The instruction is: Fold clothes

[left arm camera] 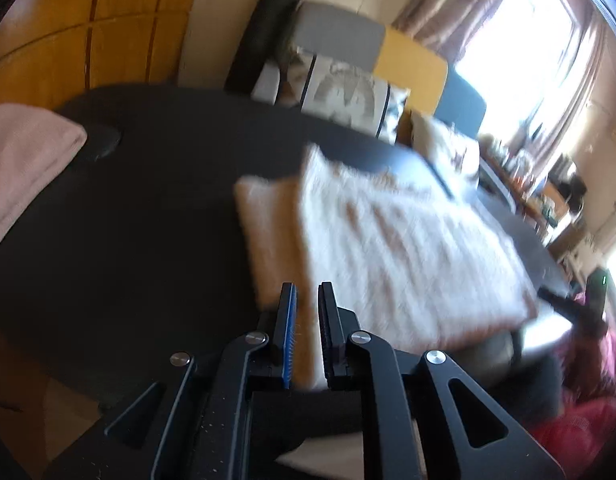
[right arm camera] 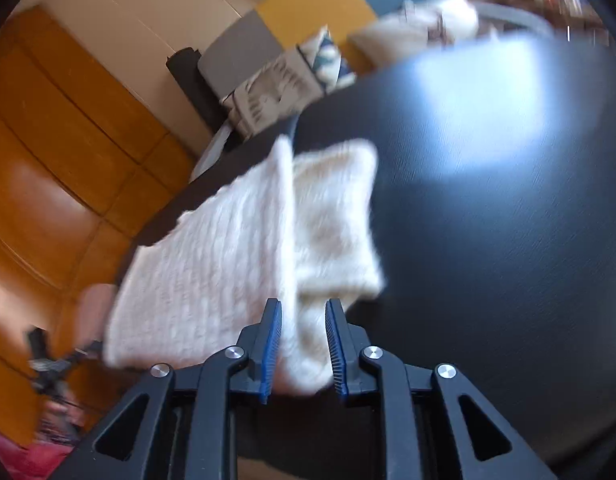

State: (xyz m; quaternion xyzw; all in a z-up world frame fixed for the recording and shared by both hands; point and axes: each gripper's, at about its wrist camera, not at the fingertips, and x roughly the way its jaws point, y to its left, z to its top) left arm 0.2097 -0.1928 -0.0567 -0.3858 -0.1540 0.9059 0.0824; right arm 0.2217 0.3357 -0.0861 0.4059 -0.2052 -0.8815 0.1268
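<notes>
While folded, sweater (right arm camera: 248, 248) between right fingers (right arm camera: 268, 344)

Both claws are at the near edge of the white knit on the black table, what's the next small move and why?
Probably lift that edge and carry it over. The sweater lies partly folded on the table, with cloth between the pads of the right claw and the left claw.

My left gripper (left arm camera: 306, 304) tilts downward, fingers (left arm camera: 286, 320) slightly apart. My right gripper (right arm camera: 302, 320) tilts down too, its fingers (right arm camera: 334, 340) somewhat wider.
</notes>
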